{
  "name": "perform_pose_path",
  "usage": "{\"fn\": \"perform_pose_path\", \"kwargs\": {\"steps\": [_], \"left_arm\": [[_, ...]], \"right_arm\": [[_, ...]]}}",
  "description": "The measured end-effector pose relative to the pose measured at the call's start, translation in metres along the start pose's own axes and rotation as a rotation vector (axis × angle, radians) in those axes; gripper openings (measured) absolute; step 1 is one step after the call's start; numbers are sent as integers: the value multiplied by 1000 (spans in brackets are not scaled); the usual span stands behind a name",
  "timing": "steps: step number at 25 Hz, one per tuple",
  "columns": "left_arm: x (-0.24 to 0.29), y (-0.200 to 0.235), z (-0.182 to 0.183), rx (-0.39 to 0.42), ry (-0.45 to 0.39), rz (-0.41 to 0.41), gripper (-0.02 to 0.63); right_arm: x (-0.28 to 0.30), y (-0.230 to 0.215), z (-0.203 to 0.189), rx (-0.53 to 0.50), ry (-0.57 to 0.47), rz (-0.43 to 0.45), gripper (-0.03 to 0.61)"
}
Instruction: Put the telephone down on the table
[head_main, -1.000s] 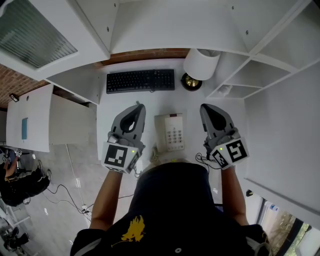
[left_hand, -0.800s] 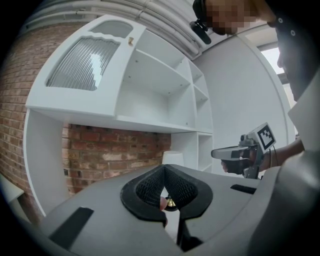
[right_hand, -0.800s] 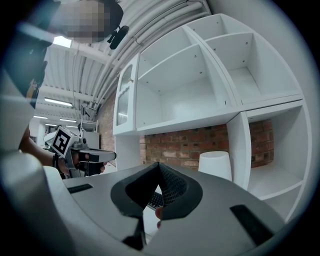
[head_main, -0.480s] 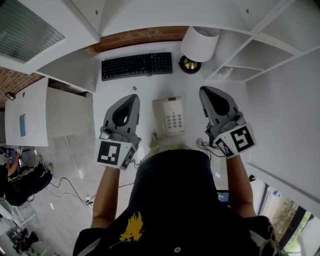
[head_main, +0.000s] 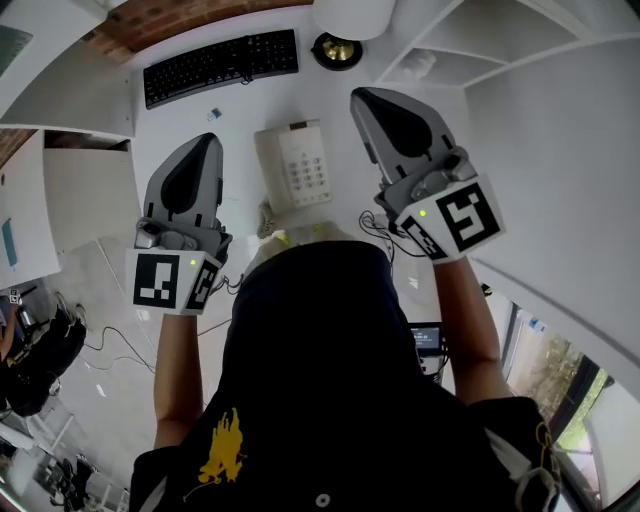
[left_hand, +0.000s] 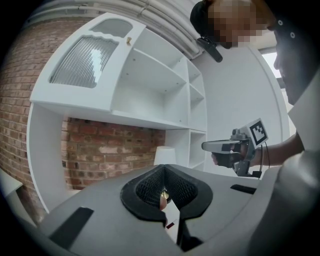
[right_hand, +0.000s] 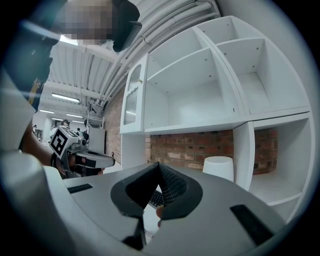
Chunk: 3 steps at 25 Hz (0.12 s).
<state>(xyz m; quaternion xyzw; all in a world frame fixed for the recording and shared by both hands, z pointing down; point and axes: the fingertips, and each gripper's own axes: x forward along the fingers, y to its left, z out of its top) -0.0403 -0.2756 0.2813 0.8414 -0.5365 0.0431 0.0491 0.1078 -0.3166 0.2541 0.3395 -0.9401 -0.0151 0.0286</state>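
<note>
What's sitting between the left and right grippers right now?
The telephone lies on the table between the left gripper and the right gripper, touched by neither. The head view shows it.

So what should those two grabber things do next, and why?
Probably open one gripper's jaws first, likely the right gripper. It and the left gripper are both shut and empty, held on either side of the telephone. The telephone lies flat on the table and neither gripper touches it. Shut jaws could not take hold of it.
</note>
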Motion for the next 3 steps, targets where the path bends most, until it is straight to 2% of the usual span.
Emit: {"fn": "perform_pose_path", "kwargs": {"steps": [3], "left_arm": [[-2, -6, -6, 4, 1, 2, 17]], "right_arm": [[-3, -1, -2, -13, 3, 10, -3]]}}
